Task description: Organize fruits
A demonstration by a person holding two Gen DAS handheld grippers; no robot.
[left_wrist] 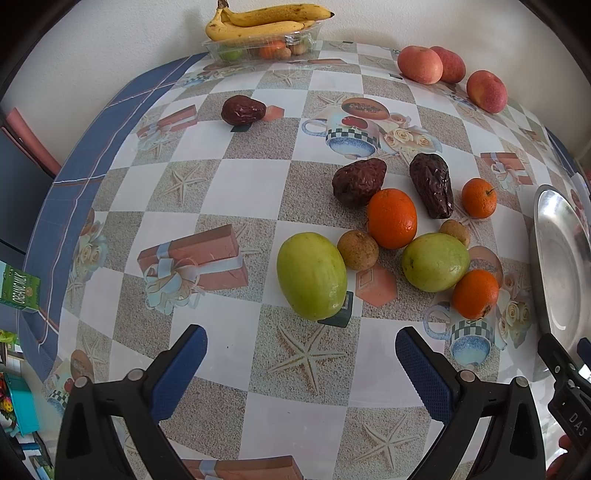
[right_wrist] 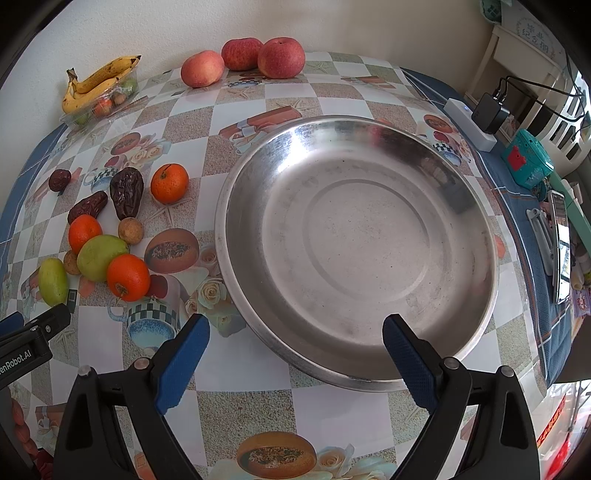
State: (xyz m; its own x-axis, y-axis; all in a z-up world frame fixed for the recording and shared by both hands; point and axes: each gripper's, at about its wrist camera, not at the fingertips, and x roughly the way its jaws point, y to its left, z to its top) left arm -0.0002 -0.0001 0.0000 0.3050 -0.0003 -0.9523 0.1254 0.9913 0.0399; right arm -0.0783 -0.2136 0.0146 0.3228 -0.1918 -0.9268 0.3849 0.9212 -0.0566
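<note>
L gripper point(left_wrist: 301, 363) is wide open w/ nothing btwn its blue pads, hovering over the checkered tablecloth point(left_wrist: 258, 177) just near of the fruit cluster. R gripper point(right_wrist: 295, 350) is likewise spread wide and empty, its jaws straddling the near rim of the steel bowl point(right_wrist: 476, 317), which holds no fruit.

Cluster sits left of the bowl: a large green fruit point(left_wrist: 311, 276) nearest the L gripper, a second green fruit point(left_wrist: 435, 261) to its right, w/ a small brown round fruit point(left_wrist: 357, 249) btwn them. A big orange point(left_wrist: 392, 218) lies just far of those, touching or nearly touching the brown one. A smaller orange point(left_wrist: 475, 293) sits against the second green fruit on the near right, and a third point(left_wrist: 478, 197) farther right. Two wrinkled dark dates point(left_wrist: 359, 181) point(left_wrist: 432, 184) lie far of the big orange; a third date point(left_wrist: 243, 110) sits apart, far left.

Three red apples point(right_wrist: 240, 53) line the far edge. Bananas point(left_wrist: 266, 20) rest atop a clear tray point(left_wrist: 258, 48) w/ more fruit, far left corner.
</note>
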